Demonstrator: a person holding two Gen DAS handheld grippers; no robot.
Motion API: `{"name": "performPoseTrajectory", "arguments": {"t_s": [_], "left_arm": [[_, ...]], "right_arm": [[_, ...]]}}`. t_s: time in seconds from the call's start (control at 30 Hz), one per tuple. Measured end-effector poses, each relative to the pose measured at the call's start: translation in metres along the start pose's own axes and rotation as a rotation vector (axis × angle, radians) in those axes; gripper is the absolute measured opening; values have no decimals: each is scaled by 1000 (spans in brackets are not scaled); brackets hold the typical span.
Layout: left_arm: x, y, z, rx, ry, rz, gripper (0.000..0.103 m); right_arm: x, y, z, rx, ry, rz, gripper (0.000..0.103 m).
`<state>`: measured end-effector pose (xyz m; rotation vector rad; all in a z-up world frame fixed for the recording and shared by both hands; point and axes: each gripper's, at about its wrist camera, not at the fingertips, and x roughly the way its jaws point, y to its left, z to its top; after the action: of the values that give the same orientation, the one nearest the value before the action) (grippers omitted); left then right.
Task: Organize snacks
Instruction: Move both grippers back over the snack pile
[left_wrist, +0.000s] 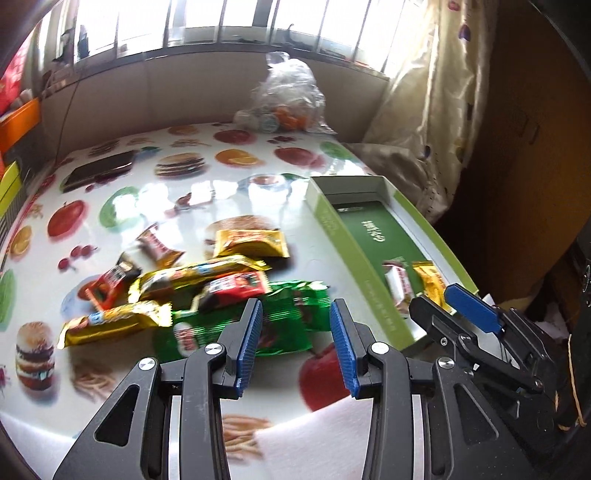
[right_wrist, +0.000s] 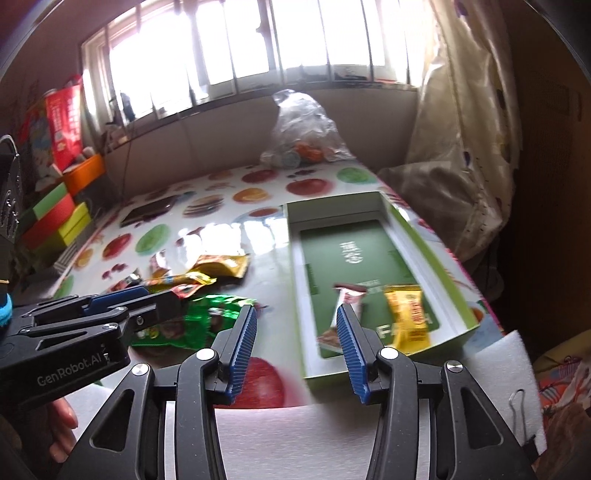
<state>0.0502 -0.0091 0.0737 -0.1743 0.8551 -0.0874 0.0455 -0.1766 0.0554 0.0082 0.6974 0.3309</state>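
Snack packets lie heaped loose on the bench, left of the green box. Two packets already sit in the box: a white-and-red one and a yellow one. Judged early: most packets remain unsorted. Left hand-held gripper hovers over the green packet, jaws partly apart, empty. Right hand-held gripper likewise partly apart, empty, beside the box.
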Motion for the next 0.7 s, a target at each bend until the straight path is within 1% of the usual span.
{"name": "performPoseTrajectory", "arguments": {"t_s": [0.27,0.3,0.4,0.47,0.6,0.7], "left_arm": [[-12,52,-10,-59,-16,81,40],[-13,61,-11,-75,-15,102,40],[-16,84,-13,-118,-17,128,40],[-19,95,-16,-124,-29,151,40],[-21,123,-23,-167,-16,184,40],[-22,140,-27,-174,-14,205,40]], "right_arm": [[10,25,1,-50,24,55,47],[12,28,0,-57,30,64,47],[20,38,-1,-75,53,79,48],[25,46,-3,-86,70,101,48],[37,65,-6,-145,102,138,48],[47,75,-9,-165,125,151,48]]}}
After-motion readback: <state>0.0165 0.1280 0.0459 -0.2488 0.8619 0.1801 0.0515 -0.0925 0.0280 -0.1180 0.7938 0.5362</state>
